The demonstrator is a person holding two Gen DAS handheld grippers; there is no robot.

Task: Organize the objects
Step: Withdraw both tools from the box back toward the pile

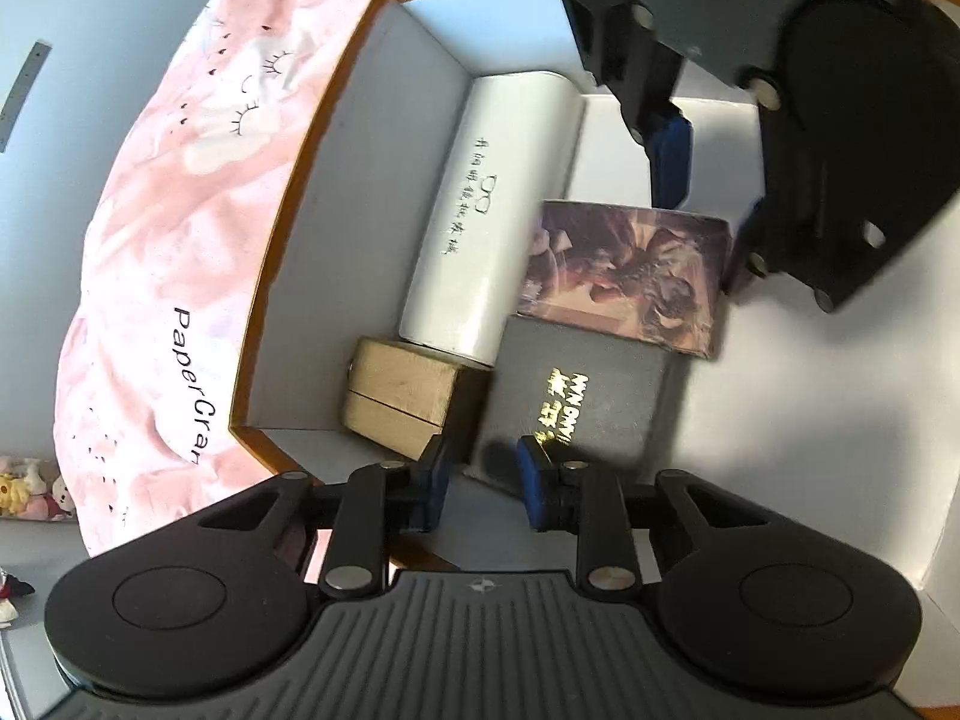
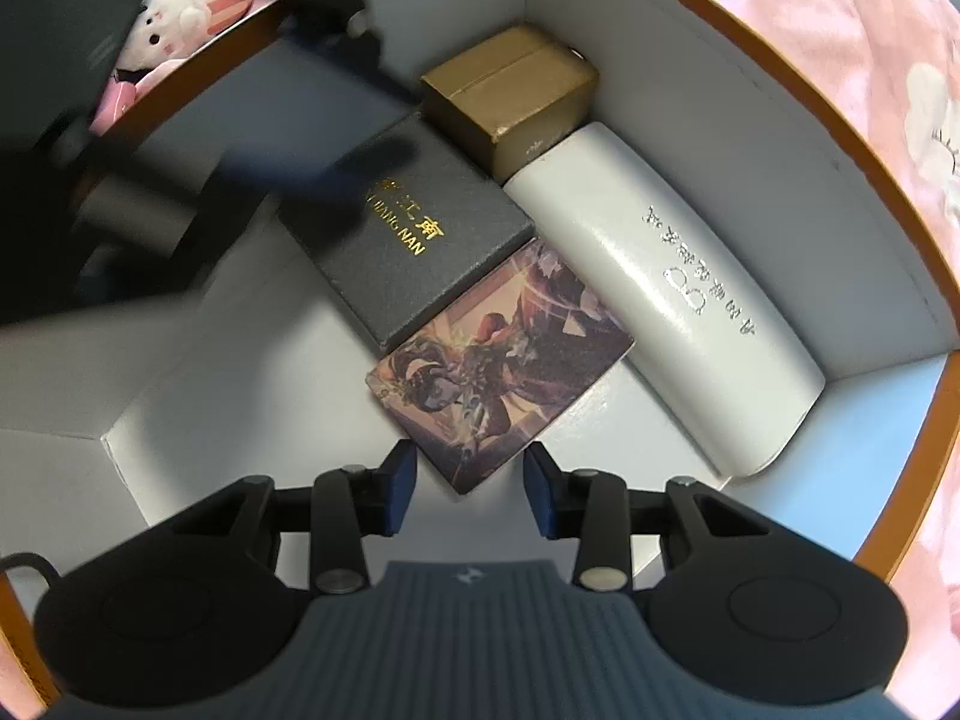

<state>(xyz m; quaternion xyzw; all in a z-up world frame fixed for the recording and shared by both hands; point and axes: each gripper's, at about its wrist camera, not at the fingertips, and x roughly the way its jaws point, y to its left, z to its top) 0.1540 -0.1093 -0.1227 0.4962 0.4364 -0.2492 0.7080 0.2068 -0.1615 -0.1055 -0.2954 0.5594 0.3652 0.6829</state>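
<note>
An orange-rimmed box (image 2: 864, 138) with pale inner walls holds four items packed together. A white case (image 2: 678, 294) with printed characters lies along one wall. A small brown box (image 2: 510, 90) sits in the corner, touching the end of the white case. A black box (image 2: 408, 234) with gold lettering lies beside both, and a picture card box (image 2: 498, 360) lies against the black box and alongside the white case. In the right wrist view the right tool (image 2: 470, 489) hangs over the near corner of the picture card box with its blue pads standing apart on either side; neither pad visibly presses on it, so it reads as released. In the left wrist view the left tool (image 1: 483, 486) stands over the near edge of the black box, jaws narrow but with a clear gap and nothing gripped between them. The left tool appears in the right wrist view only as a dark blur at upper left, its detail unreadable. A pink printed cloth (image 1: 180, 228) surrounds the box; its lettering is cut off at the frame edge. Small plush toys (image 1: 30, 495) show at the margin, partly cropped.
</note>
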